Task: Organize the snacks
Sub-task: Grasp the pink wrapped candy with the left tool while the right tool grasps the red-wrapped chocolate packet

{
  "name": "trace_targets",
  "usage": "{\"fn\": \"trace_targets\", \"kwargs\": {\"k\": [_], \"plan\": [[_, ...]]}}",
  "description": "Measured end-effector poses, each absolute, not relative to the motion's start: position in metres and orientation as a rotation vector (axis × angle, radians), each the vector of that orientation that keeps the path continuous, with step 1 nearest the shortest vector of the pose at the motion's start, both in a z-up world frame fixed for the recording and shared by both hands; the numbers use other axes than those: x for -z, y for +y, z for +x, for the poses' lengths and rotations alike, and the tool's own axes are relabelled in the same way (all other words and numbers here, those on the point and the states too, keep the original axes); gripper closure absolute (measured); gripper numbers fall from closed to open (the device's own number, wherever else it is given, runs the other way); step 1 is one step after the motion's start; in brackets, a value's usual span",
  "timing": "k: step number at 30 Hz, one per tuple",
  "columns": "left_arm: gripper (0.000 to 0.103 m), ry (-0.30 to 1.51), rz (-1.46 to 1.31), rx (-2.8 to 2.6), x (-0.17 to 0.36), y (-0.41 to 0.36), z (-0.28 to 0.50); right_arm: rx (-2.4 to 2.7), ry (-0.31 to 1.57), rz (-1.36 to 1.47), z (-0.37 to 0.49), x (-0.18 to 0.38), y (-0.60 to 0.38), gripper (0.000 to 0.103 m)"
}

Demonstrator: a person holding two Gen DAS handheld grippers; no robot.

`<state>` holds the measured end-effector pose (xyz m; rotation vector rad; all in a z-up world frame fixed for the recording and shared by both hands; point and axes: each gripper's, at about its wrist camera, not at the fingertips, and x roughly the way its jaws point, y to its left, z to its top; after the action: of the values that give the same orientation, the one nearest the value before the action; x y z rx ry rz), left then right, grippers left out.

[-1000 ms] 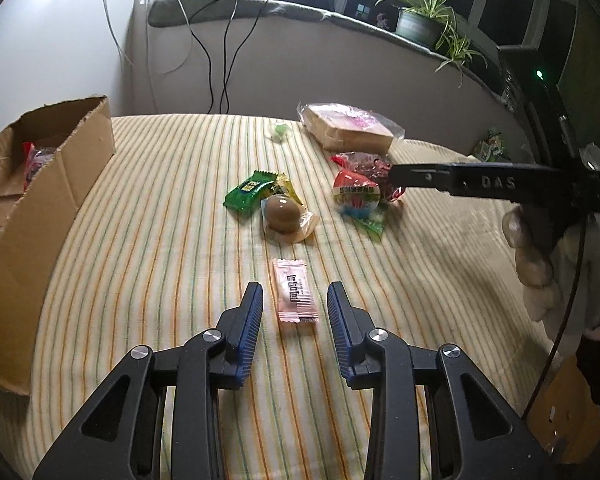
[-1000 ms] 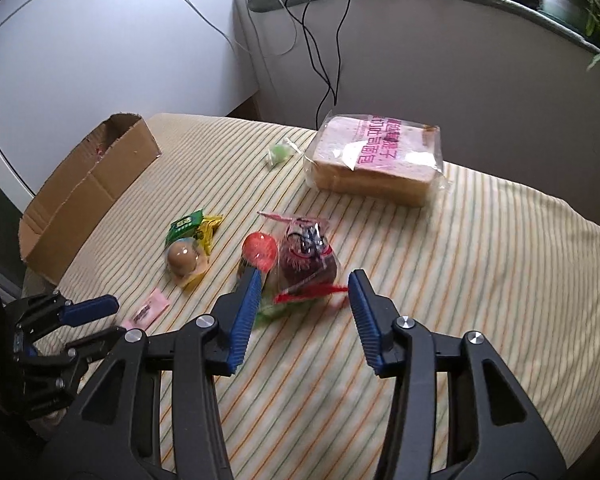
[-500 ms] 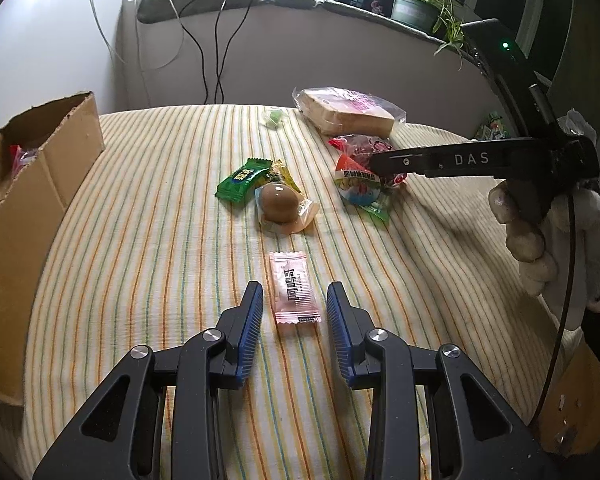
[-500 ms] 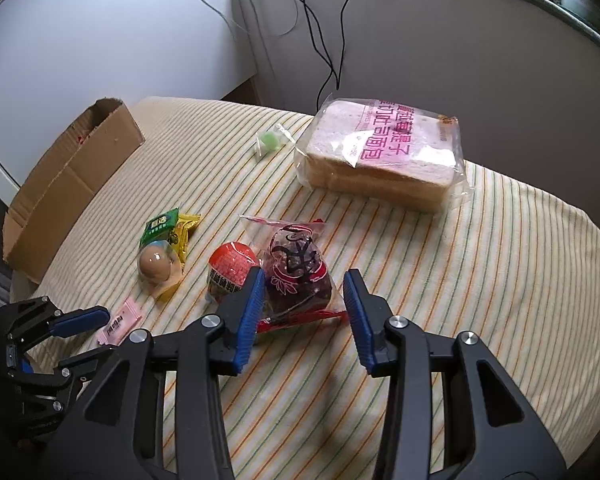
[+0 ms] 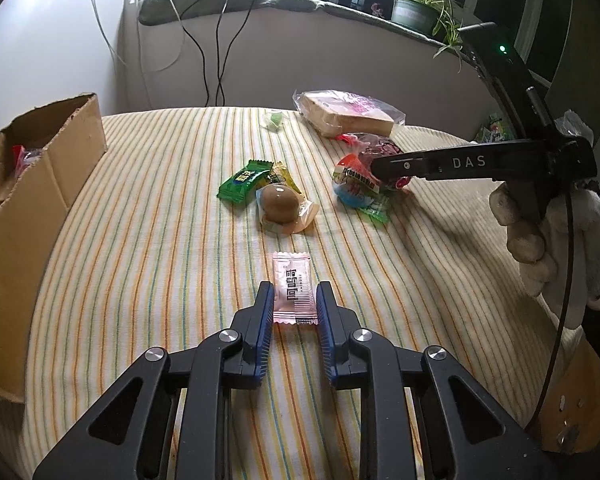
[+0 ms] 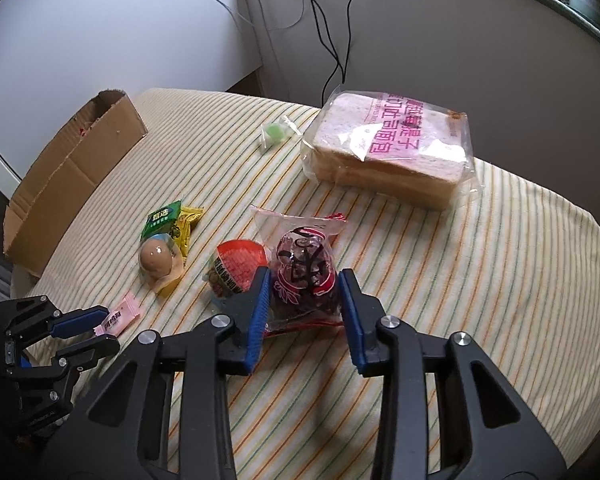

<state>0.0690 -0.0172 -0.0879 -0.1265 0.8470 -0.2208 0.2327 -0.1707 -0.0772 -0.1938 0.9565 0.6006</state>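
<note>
Both grippers straddle a snack each, presumably to carry them to the cardboard box [image 5: 40, 184] at the worktop's far left: the left gripper [image 5: 293, 300] has just been closing and its jaws now touch both long edges of the flat pink sachet [image 5: 293, 292], while the right gripper [image 6: 302, 300], also closing, brackets the dark red snack bag [image 6: 302, 280] with its left jaw touching and a slight gap at the right. The striped cloth [image 5: 148, 240] toward the box lies bare, but the egg-shaped snack [image 6: 236, 268] sits just beside the bag.
</note>
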Motion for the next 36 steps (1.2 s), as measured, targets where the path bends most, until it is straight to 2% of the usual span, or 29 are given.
{"fn": "trace_targets", "kwargs": {"k": [21,36], "plan": [[0.083,0.745,-0.180,0.198,0.058,0.003,0.050,-0.566,0.875,-0.150,0.203,0.041,-0.192,0.068],[0.083,0.657,-0.206,0.089,0.031,0.061,0.033,-0.657,0.802,-0.204,0.177,0.015,-0.129,0.068]]}}
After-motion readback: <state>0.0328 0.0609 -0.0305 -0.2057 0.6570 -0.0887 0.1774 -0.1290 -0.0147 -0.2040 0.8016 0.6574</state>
